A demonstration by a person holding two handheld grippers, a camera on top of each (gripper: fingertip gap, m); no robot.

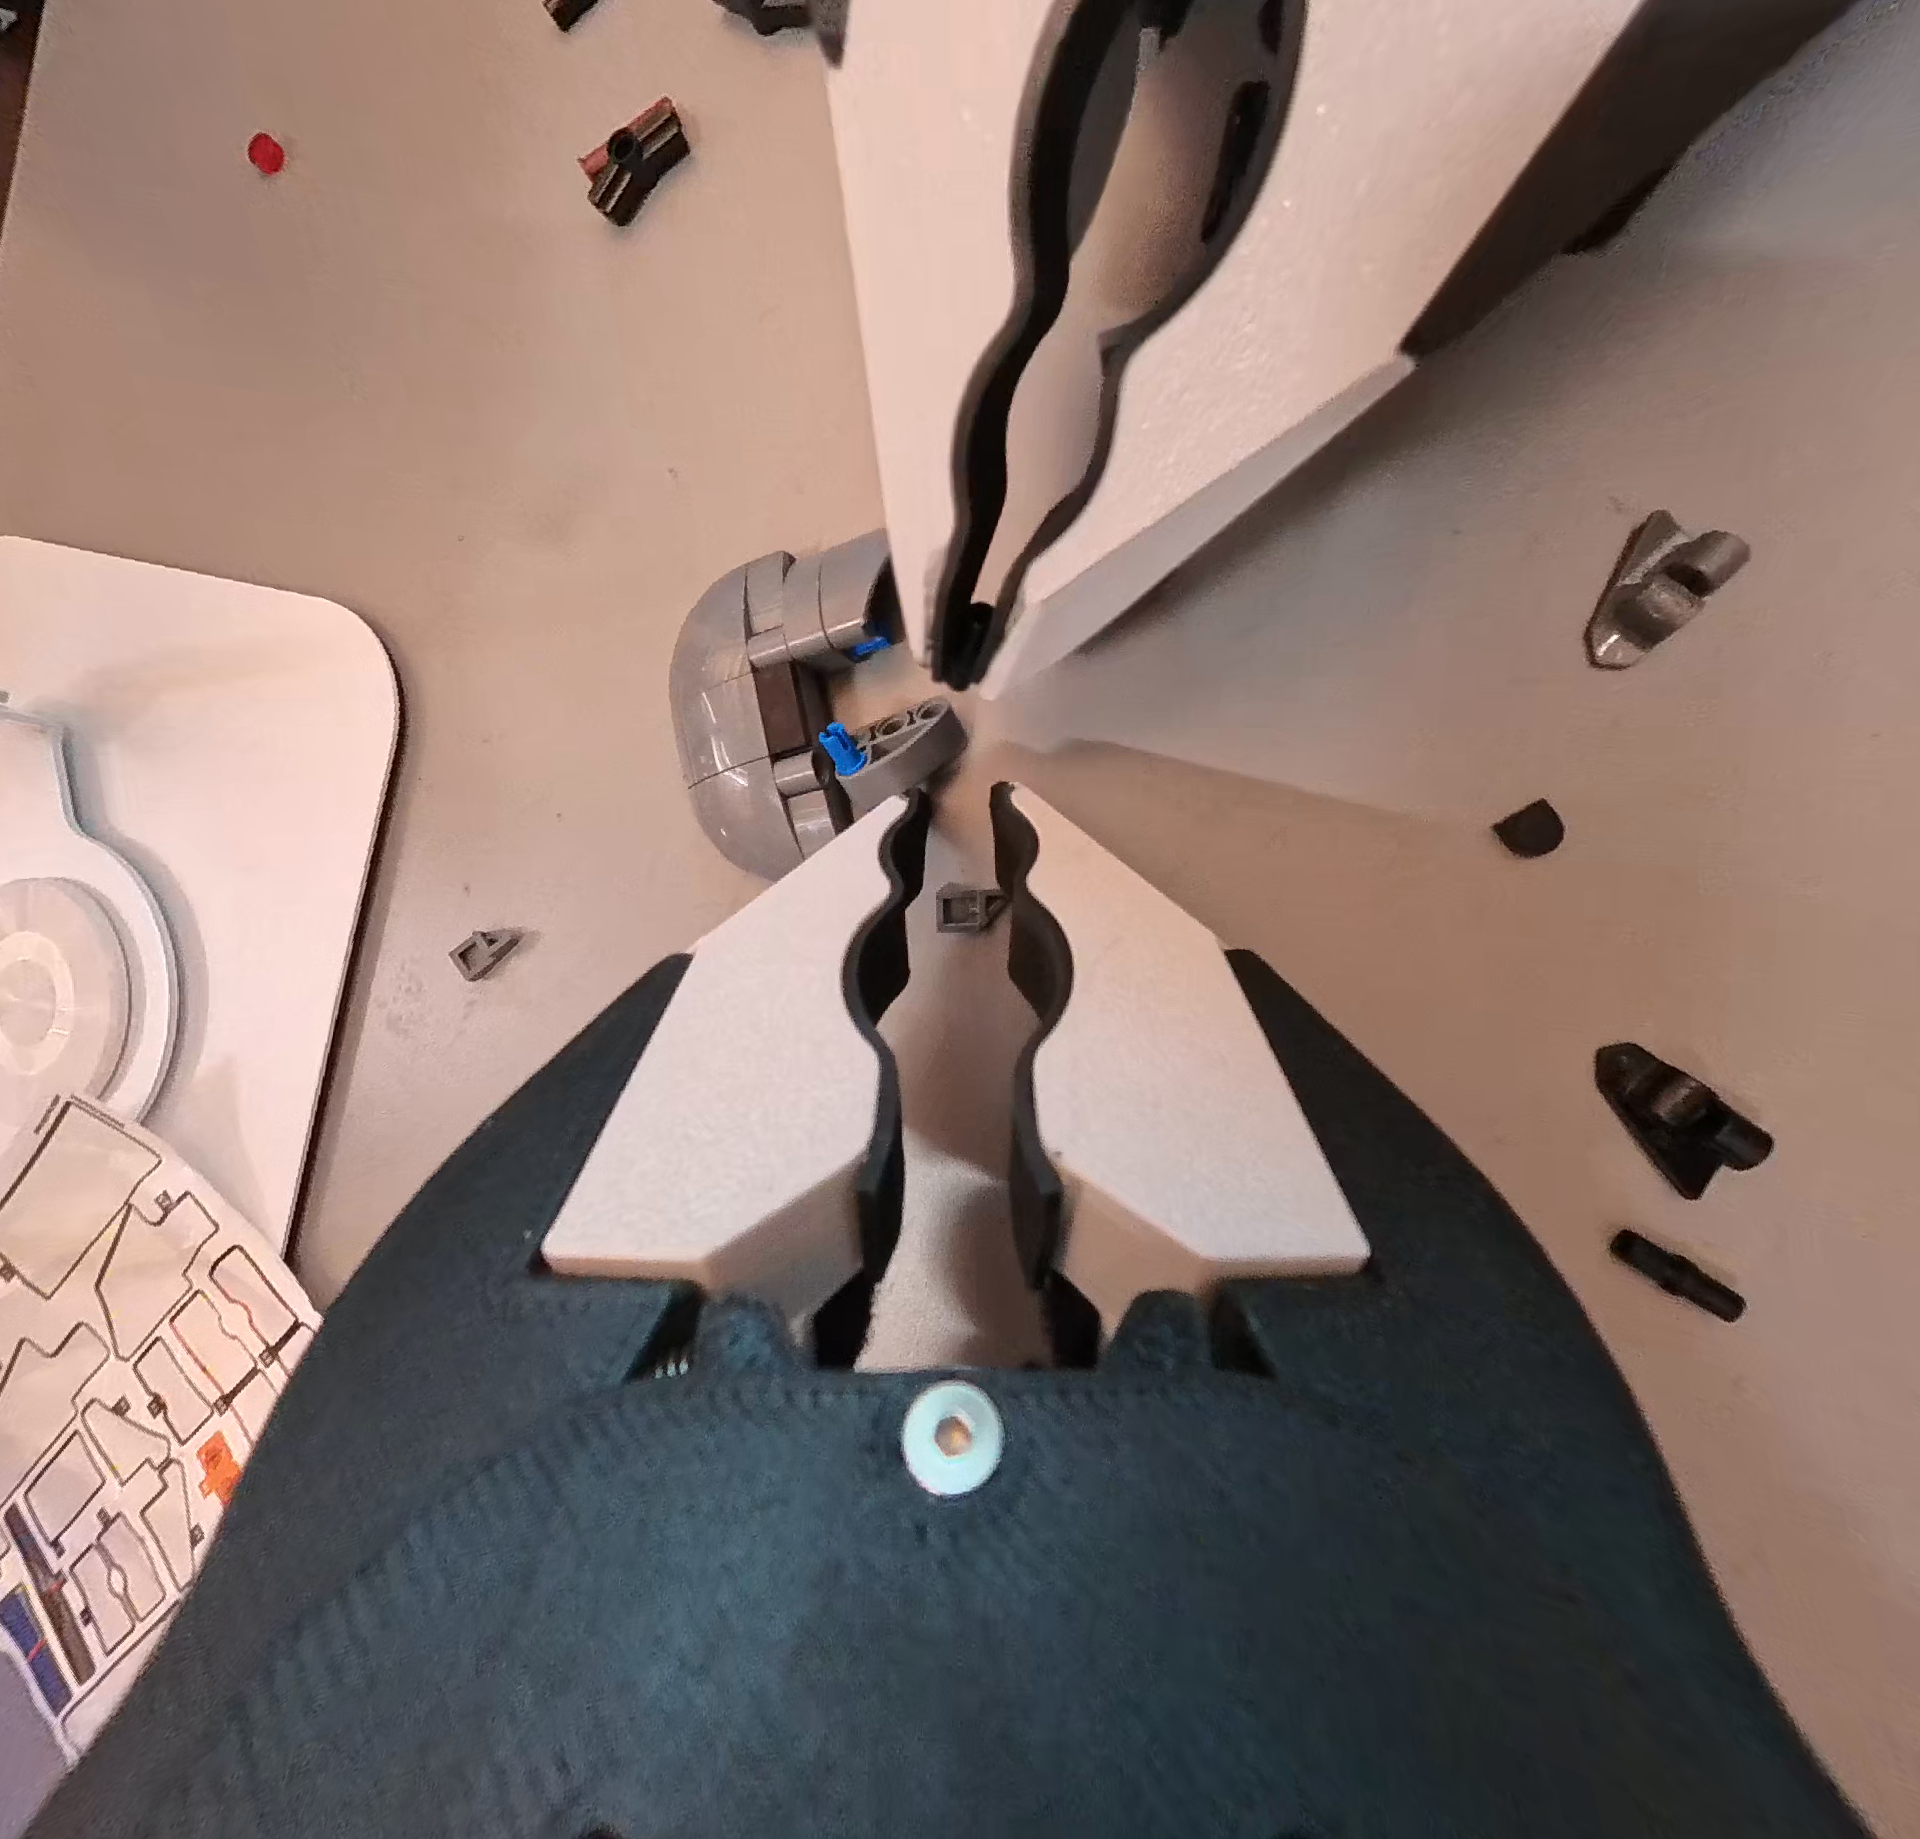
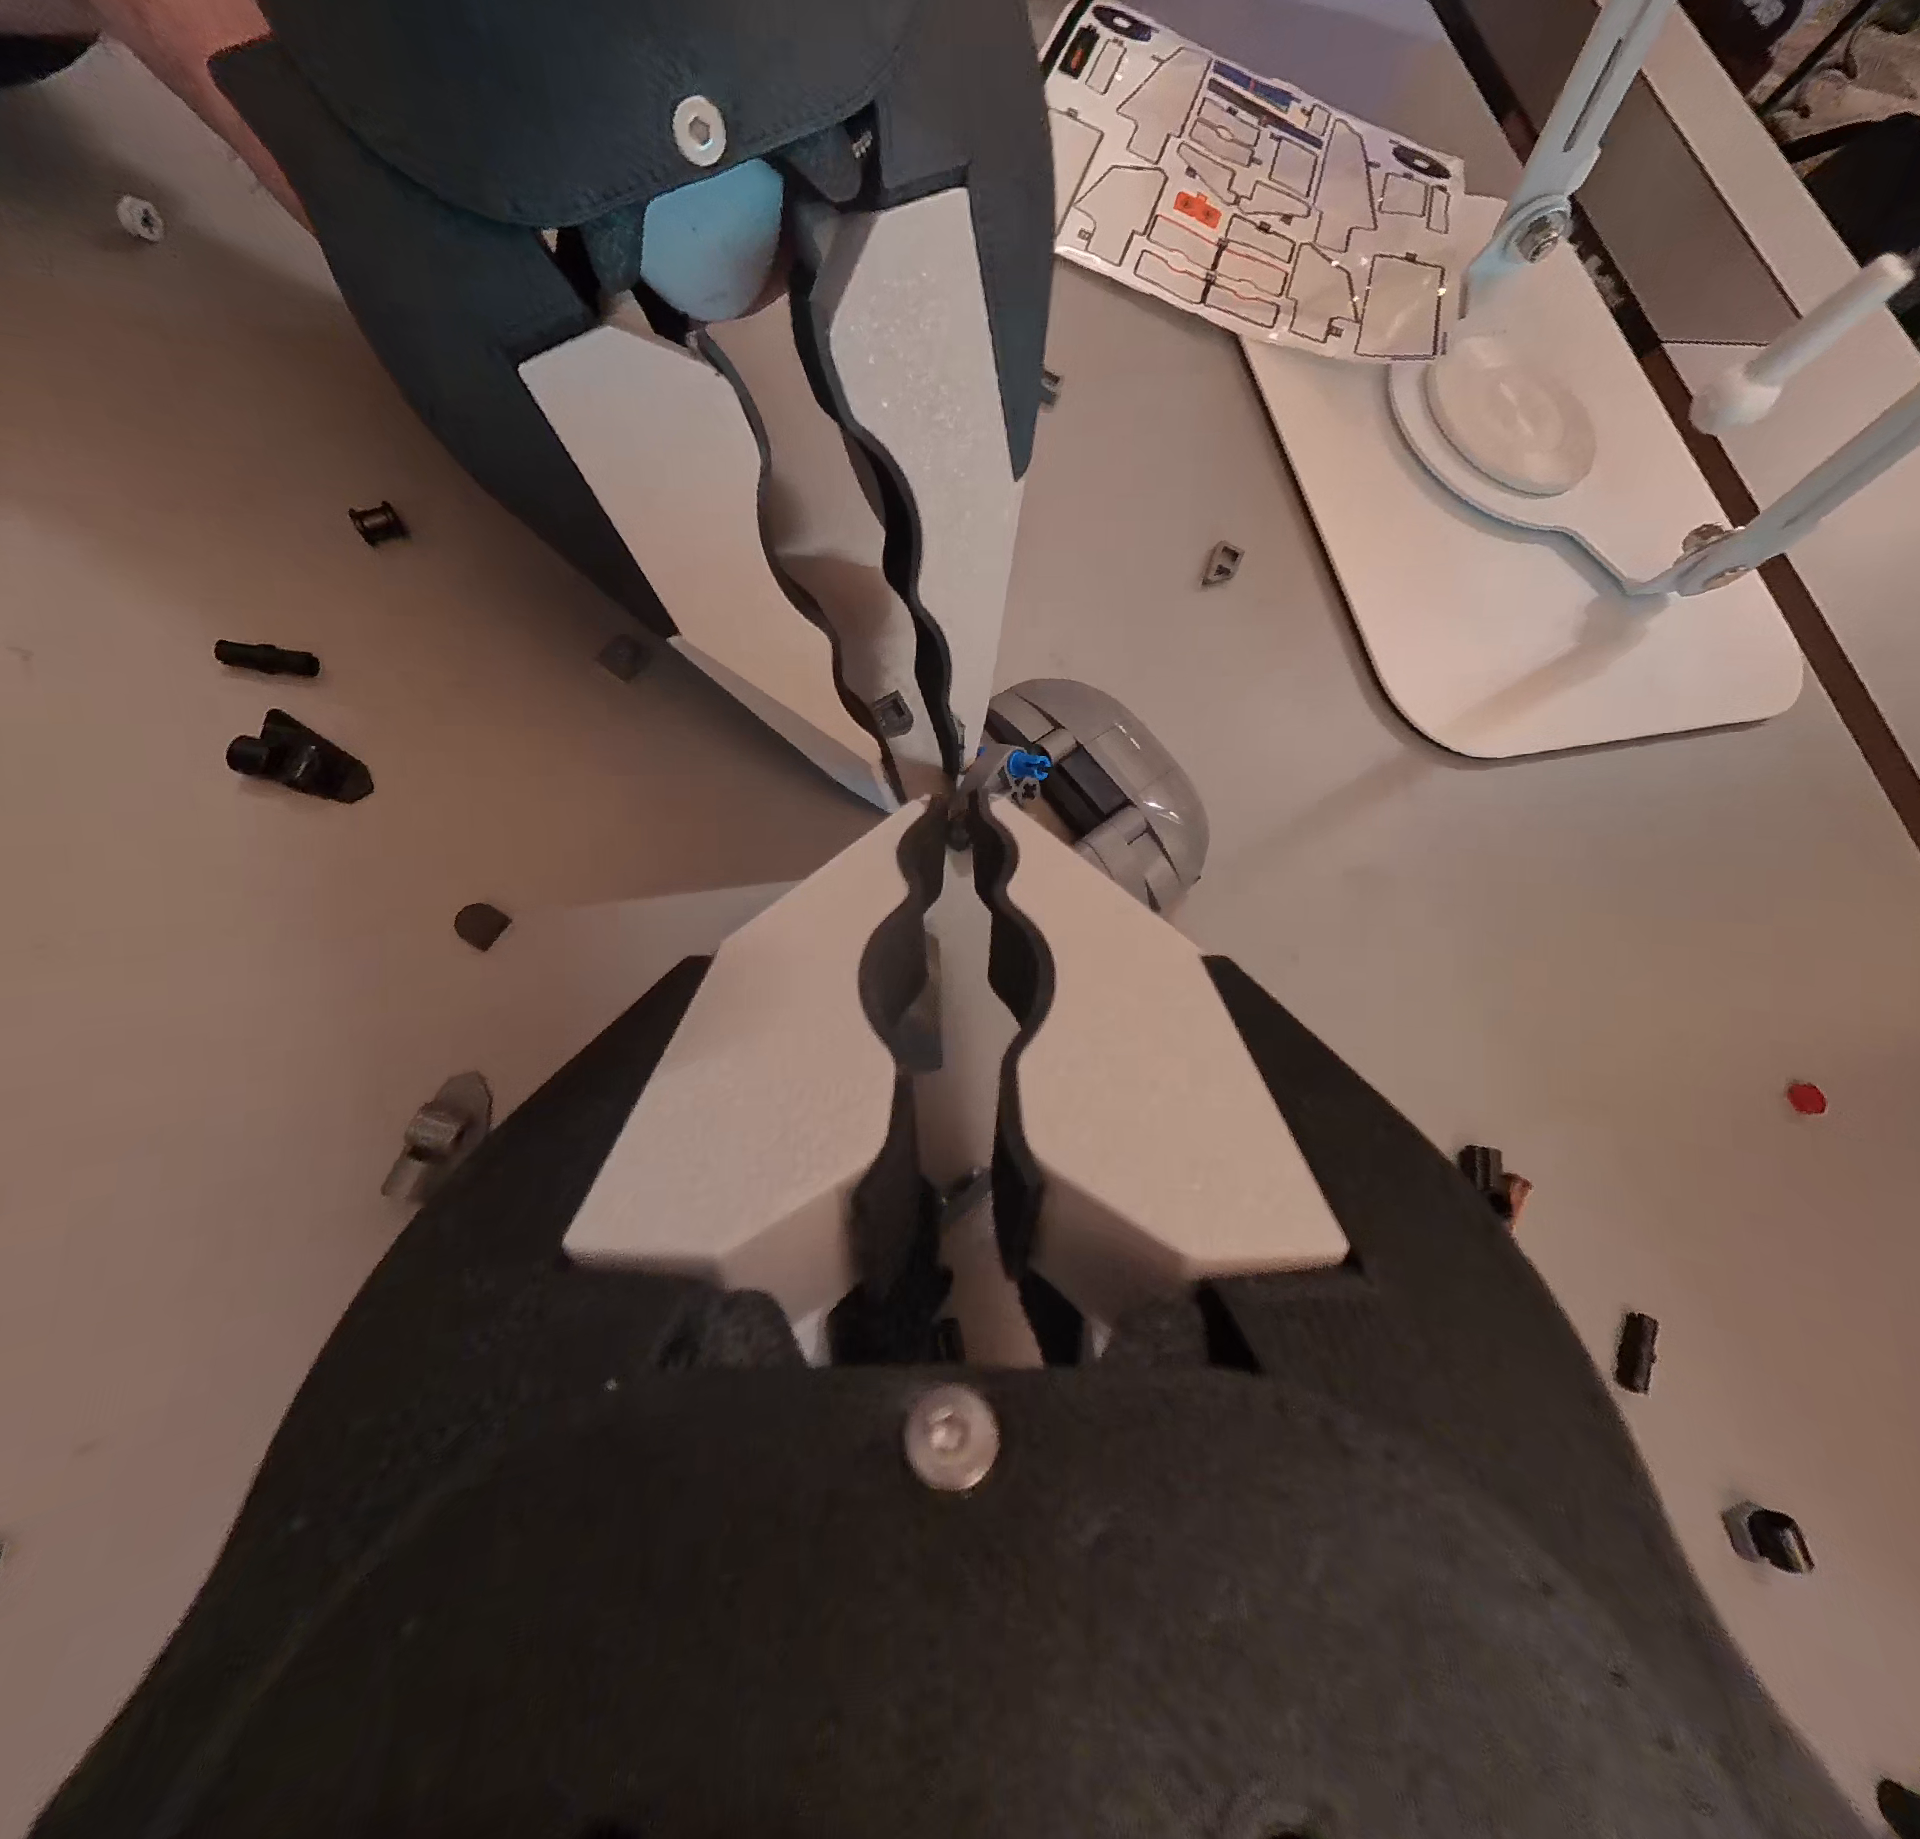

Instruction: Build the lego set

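Observation:
A rounded grey lego assembly (image 1: 727, 750) with blue pins and a grey beam (image 1: 902, 736) lies on the table; it also shows in the right wrist view (image 2: 1132, 781). My right gripper (image 2: 961, 821) is shut on a small black piece (image 2: 956, 833) right at the beam's end (image 2: 992, 776). In the left wrist view it comes down from the top (image 1: 961, 662). My left gripper (image 1: 958, 800) is slightly open and empty, tips just short of the beam, facing the right gripper. A small grey piece (image 1: 966, 906) lies on the table between its fingers.
Loose parts lie around: black connectors (image 1: 634, 160), a red stud (image 1: 266, 153), a grey piece (image 1: 1662, 589), a black piece (image 1: 1678, 1114) and a black pin (image 1: 1675, 1275). A white stand base (image 2: 1558, 594) and a sticker sheet (image 2: 1257, 168) lie beside the assembly. My left and right fingertips are right by each other.

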